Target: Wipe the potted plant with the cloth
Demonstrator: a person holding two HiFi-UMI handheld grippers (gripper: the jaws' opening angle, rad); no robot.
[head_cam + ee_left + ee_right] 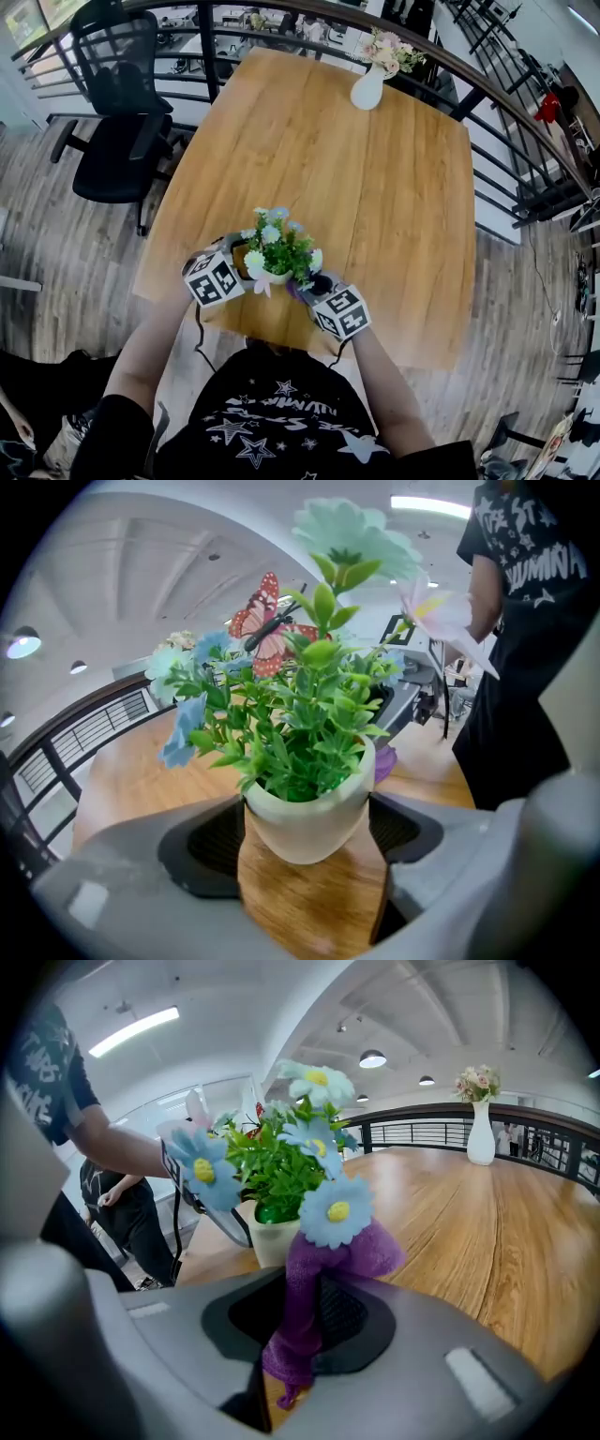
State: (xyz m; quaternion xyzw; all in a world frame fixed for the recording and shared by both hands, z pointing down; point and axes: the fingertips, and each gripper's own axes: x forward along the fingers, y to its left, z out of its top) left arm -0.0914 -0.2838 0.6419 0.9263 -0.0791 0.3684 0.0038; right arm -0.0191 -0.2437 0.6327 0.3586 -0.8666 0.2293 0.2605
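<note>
The potted plant [277, 251] stands at the near edge of the worktop [375, 178]. The left gripper [307, 832] jaws grasp it low on both sides; the right gripper [302, 1326] jaws are clenched on the purple cloth [309, 1269], whose top touches a blue flower [336, 1211]

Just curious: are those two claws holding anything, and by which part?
Left gripper holds the pot by its sides; right gripper pinches the cloth by its lower part.

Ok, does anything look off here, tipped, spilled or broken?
Nothing stands out. The potted plant sits upright on the table between the left gripper's jaws, and nothing is spilled around it. The right gripper's jaws hold the purple cloth against a blue flower. The white vase at the far end stands upright too.
</note>
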